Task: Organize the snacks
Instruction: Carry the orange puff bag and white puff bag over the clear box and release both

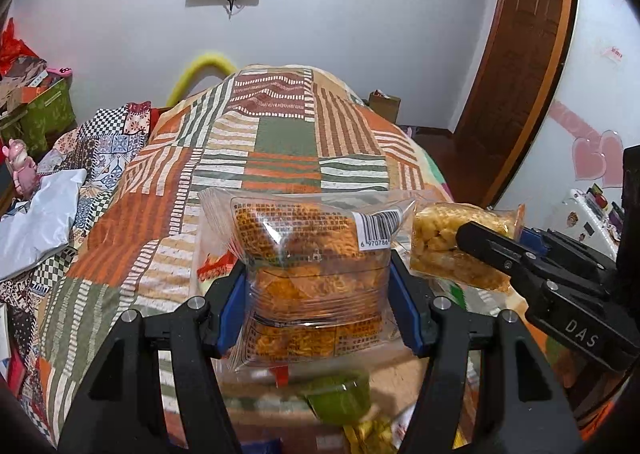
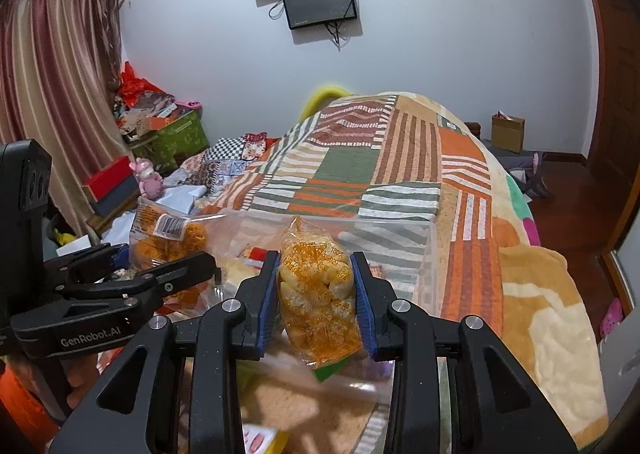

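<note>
Crinkly clear plastic wraps an orange noodle-snack packet (image 1: 316, 254), pinched between the left gripper (image 1: 316, 290) pads, jaws half-closed, above a patchwork quilt (image 1: 280, 142). The right gripper (image 2: 316, 302), jaws narrowed, clamps a lumpy yellow puffed-snack bag (image 2: 316, 294) over a clear plastic bin (image 2: 428, 254).

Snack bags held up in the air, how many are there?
2. The barcode snack bag sits in the left gripper; the puffed snack bag sits in the right gripper. More snacks lie blurred below, maybe hidden.

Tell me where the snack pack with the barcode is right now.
The barcode snack pack is clamped in the left hand-held gripper, above the patchwork bedspread, left of the puffed snack pack.
</note>
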Action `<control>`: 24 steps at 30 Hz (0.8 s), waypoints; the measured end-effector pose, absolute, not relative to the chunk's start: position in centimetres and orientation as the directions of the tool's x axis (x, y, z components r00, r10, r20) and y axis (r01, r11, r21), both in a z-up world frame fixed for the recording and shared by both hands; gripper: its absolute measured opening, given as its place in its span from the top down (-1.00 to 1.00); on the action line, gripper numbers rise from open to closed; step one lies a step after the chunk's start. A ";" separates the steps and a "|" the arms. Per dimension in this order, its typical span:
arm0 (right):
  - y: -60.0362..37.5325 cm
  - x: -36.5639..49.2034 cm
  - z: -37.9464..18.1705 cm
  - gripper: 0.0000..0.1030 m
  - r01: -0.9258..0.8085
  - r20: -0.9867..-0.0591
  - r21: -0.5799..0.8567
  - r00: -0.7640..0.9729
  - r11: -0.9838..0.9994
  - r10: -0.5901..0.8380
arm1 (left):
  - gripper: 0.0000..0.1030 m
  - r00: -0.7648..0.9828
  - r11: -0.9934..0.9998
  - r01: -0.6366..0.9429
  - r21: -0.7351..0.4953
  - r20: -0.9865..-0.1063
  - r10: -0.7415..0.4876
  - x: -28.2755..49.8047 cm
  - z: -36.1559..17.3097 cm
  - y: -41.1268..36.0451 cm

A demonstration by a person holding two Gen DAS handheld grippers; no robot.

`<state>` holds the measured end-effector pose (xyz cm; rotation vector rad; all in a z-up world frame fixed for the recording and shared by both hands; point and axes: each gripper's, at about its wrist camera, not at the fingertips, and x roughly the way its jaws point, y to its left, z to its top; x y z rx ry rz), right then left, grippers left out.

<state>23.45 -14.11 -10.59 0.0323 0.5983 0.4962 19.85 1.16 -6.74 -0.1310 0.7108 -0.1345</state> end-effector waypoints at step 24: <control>-13.6 24.7 -11.3 -0.07 -0.394 -0.570 0.106 0.728 0.913 0.380 | -0.36 0.773 0.992 0.046 -0.116 -0.626 -0.109 21.5 -7.3 0.9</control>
